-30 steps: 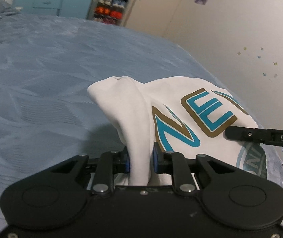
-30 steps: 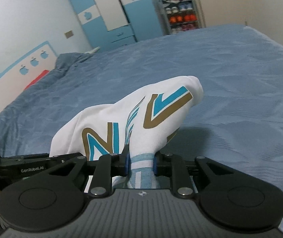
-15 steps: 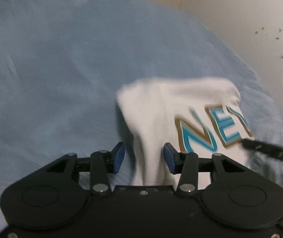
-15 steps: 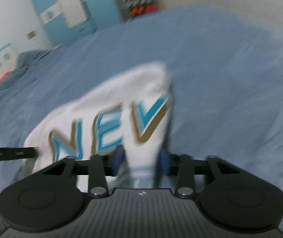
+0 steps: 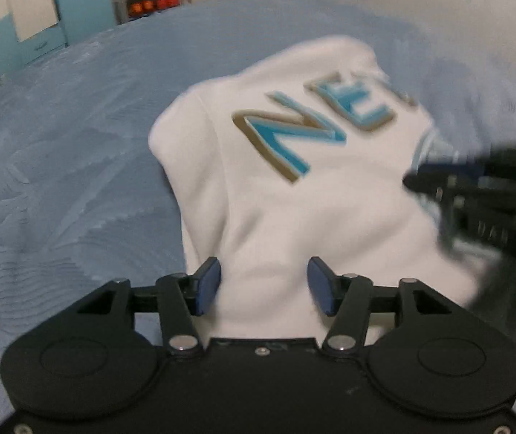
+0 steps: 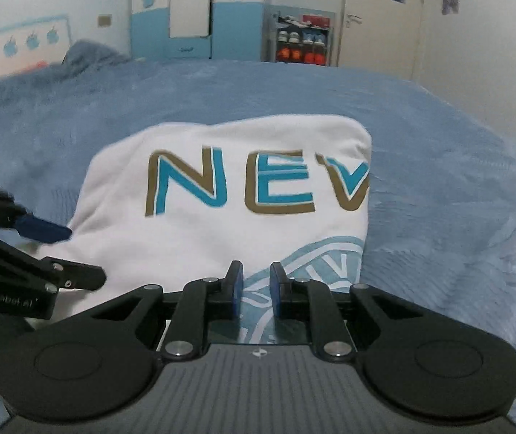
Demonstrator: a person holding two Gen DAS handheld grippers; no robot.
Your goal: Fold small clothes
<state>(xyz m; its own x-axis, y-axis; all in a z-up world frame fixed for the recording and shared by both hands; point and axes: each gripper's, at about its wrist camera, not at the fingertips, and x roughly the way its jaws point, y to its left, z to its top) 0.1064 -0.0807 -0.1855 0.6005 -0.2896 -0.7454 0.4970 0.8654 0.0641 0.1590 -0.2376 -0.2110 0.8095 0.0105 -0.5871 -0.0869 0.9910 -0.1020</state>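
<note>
My left hand-held gripper (image 5: 263,285) gapes wide, the right hand-held gripper (image 6: 255,289) narrow and empty; the soft, light shirt (image 6: 221,224) I'd pinch at its near hem.

I see a bed (image 6: 456,188) covered with a textured blue bedspread (image 5: 59,188). On it lies 1 folded white shirt (image 6: 221,224), lettering up, with rumpled blue bedding (image 6: 91,54) at the far end.

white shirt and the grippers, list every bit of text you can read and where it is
"NEV" on the white shirt, in blue and gold letters; cut off at the fold.
"UIV" in the shirt's round blue emblem; partial.
"GenRobot.AI" on the left gripper; blurred, likely.
Letters on the right gripper: too blurred.
</note>
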